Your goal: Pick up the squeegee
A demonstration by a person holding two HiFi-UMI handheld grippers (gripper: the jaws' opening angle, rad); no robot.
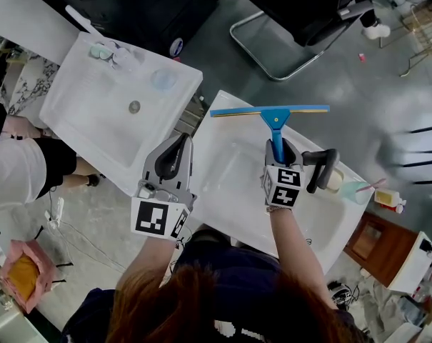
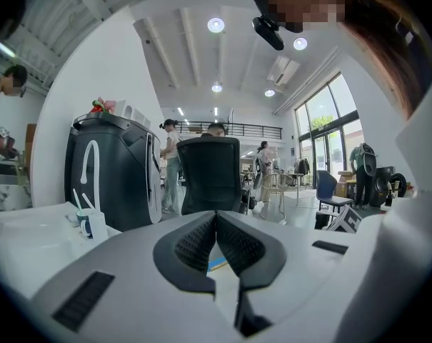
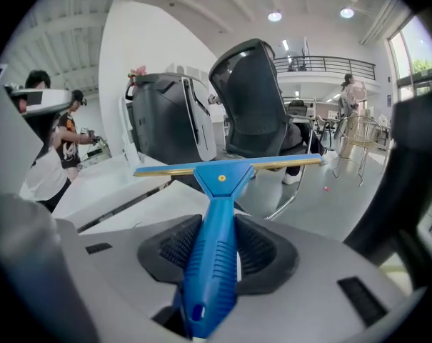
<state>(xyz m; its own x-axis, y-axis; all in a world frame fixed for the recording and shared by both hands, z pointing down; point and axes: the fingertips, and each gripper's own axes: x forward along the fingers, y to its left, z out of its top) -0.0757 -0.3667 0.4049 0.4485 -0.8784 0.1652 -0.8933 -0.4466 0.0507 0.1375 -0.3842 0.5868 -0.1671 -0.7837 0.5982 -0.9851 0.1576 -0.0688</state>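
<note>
The left gripper [image 1: 178, 141] hovers over the near basin's [image 1: 226, 191] left edge. Its jaws are pressed together with nothing between them.

To its right, the right gripper [image 1: 276, 150] is clamped on the ribbed blue handle of the squeegee [image 1: 273, 113]. The handle is seated deep between the pads [image 3: 255, 245]. The squeegee [image 3: 219, 191] is carried handle-near, and its blade reaches out past the basin's far rim, seemingly clear of any surface.

For a clean lift, the handle should be held firmly and the blade kept level. The black faucet [image 1: 323, 168] just right of the gripper is best given room.

Containers next. The near basin's bowl looks bare. At its right end a mint cup [image 1: 355, 190] is seen with what looks like a toothbrush in it, and a small bottle [image 1: 388, 199] stands just beyond.

Farther left, a second basin [image 1: 80, 120] shows only its drain [image 1: 134, 107]. Near its far rim sit a clear glass [image 1: 163, 79], apparently empty, and a pale green cup [image 1: 99, 51]. That cup's contents cannot be made out.
</note>
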